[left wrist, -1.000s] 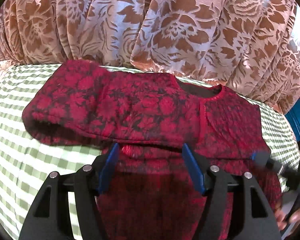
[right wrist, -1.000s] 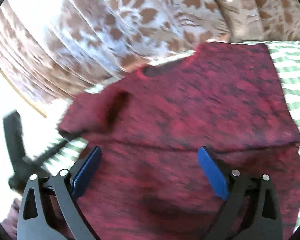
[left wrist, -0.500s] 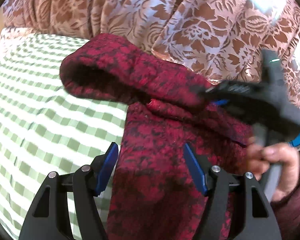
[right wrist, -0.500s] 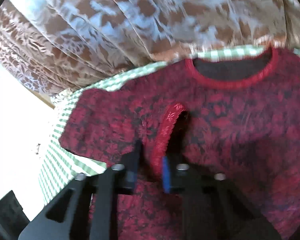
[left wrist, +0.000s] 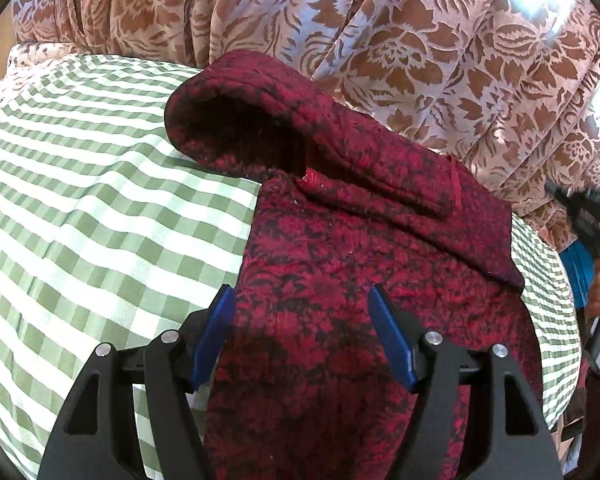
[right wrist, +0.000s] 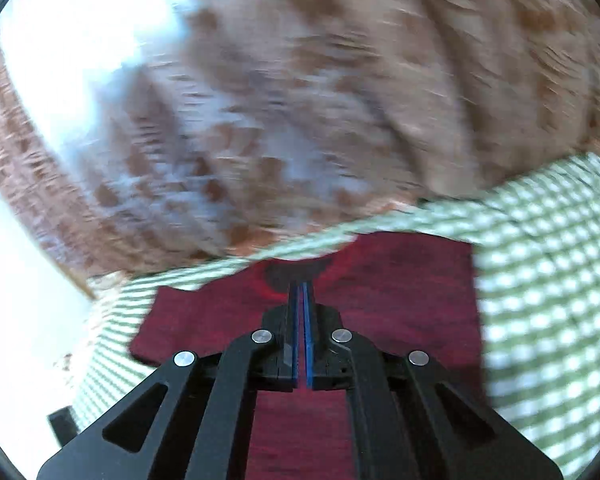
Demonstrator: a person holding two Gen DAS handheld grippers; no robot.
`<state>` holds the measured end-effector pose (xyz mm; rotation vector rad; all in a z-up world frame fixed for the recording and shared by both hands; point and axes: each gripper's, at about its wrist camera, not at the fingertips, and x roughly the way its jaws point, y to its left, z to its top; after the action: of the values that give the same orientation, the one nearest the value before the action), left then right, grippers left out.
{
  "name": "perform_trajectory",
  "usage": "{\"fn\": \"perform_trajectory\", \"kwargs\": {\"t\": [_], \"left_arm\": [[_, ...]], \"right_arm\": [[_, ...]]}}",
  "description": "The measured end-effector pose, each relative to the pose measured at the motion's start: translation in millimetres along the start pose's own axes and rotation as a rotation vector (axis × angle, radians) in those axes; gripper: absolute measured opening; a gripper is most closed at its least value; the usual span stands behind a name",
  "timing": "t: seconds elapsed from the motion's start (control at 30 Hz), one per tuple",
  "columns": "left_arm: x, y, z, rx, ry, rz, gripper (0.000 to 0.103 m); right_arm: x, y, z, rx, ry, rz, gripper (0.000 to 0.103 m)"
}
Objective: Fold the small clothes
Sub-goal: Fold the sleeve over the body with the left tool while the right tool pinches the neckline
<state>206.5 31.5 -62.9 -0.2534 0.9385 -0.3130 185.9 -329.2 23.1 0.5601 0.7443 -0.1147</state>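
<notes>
On green checked cloth (left wrist: 100,208), red patterned top (left wrist: 340,280) lying partly folded, sleeve doubled over. Beyond, floral curtain (left wrist: 380,40) close behind. Left gripper (left wrist: 300,332) spread wide over fabric, holding nothing; right gripper (right wrist: 301,300) closed, empty, above neckline.

Motion blur and cropped edges

Right wrist view smeared throughout: curtain (right wrist: 320,112) pattern unreadable, red garment (right wrist: 400,300) weave lost. Left wrist view: right gripper (left wrist: 592,216) cut off at right edge, blurred, grip state unreadable; garment's near hem cropped below, behind left gripper (left wrist: 300,332).

Spread left tool (left wrist: 300,328) over folded red top (left wrist: 340,248).
</notes>
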Motion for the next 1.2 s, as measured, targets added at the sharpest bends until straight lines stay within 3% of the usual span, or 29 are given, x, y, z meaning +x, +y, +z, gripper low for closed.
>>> {"fn": "perform_trajectory", "kwargs": {"t": [0.07,0.17,0.23,0.27,0.3,0.43,0.53,0.6,0.67,0.8,0.9,1.0,1.2], "left_arm": [[0,-1,0,-0.004,0.0,0.004,0.07],[0,-1,-2,-0.011,0.0,0.014,0.07],[-2,-1,-3,-0.018,-0.001,0.016,0.07],[-3,0,-4,-0.02,-0.003,0.015,0.07],[-4,0,-5,-0.021,-0.004,0.014,0.07],[-6,2,-9,-0.018,0.0,0.013,0.071],[-3,4,-12,-0.036,0.017,0.013,0.071],[-1,6,-13,-0.046,0.027,0.014,0.071],[-2,7,-15,-0.046,0.026,0.015,0.071],[-2,14,-15,-0.052,0.029,0.009,0.071],[-2,16,-13,-0.06,0.032,0.005,0.071],[-2,14,-10,-0.058,0.032,-0.006,0.071],[-2,7,-7,-0.041,0.037,0.0,0.072]], "right_arm": [[8,-17,-11,0.055,0.059,0.028,0.001],[16,-17,-26,0.079,0.063,0.075,0.002],[31,-8,-36,0.092,0.11,0.11,0.025],[37,-3,-40,0.089,0.114,0.117,0.05],[46,8,-46,0.081,0.114,0.135,0.058],[83,43,-53,0.064,0.186,0.194,0.058],[121,75,-57,0.005,0.259,0.177,0.056],[135,87,-60,-0.048,0.282,0.115,0.029],[128,91,-54,-0.057,0.248,0.105,0.015],[58,94,-27,-0.091,0.092,0.191,0.012],[16,79,-14,-0.114,0.015,0.178,0.012],[-4,46,-7,-0.103,-0.012,0.106,0.012],[15,-31,-16,-0.002,0.057,-0.071,0.012]]}}
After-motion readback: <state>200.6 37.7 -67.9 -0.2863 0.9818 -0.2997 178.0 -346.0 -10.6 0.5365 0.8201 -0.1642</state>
